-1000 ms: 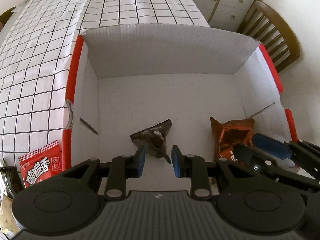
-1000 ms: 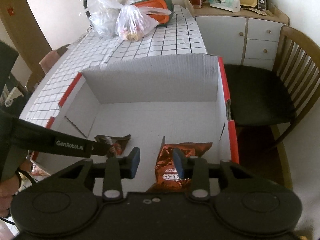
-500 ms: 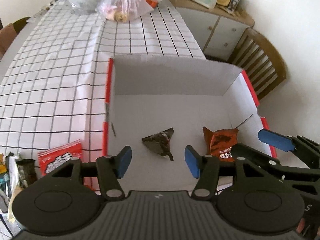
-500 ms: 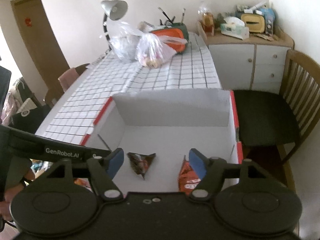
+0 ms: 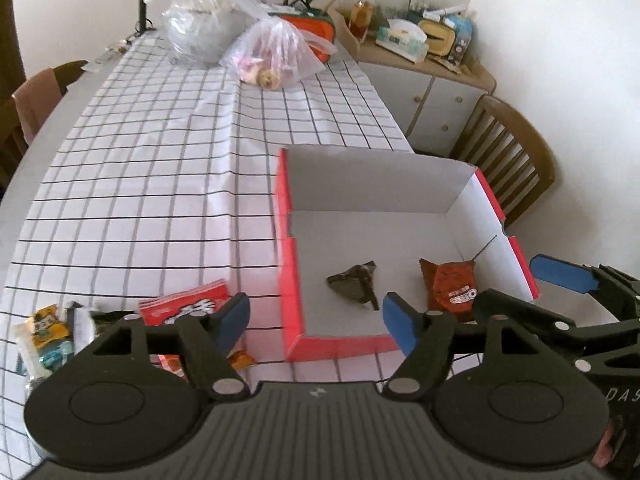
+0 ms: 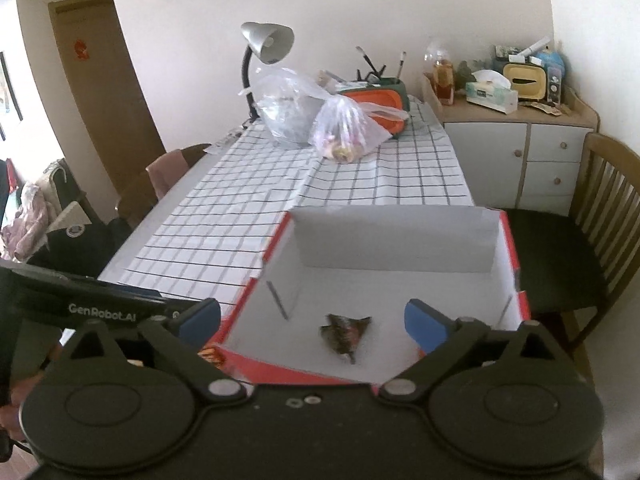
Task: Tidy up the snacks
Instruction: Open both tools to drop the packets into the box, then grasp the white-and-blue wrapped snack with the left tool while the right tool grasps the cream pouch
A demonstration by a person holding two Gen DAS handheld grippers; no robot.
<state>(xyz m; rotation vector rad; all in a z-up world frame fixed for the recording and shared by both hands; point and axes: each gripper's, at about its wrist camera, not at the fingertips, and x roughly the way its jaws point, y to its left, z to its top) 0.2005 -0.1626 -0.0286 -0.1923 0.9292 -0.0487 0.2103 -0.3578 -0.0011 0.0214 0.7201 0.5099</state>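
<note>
A red-edged white cardboard box (image 5: 289, 240) stands on the checked table; it also shows in the right wrist view (image 6: 400, 240). A dark triangular snack pack (image 5: 354, 282) and an orange Oreo pack (image 5: 450, 290) lie inside. The dark pack shows in the right wrist view (image 6: 344, 330). My left gripper (image 5: 316, 318) is open and empty, raised above the box's near wall. My right gripper (image 6: 312, 320) is open and empty, also above the near edge. A red snack pack (image 5: 184, 306) and several small packs (image 5: 48, 334) lie on the table left of the box.
Two plastic bags (image 6: 312, 120), an orange container (image 6: 380, 102) and a desk lamp (image 6: 264, 52) stand at the table's far end. A wooden chair (image 6: 600, 208) and a white cabinet (image 6: 520, 148) are right of the table. Another chair (image 6: 168, 172) is at the left.
Both grippers opened wide, letting go of the dark pack and the Oreo pack, and pulled up and back from the box. The packs now lie on the box floor.
</note>
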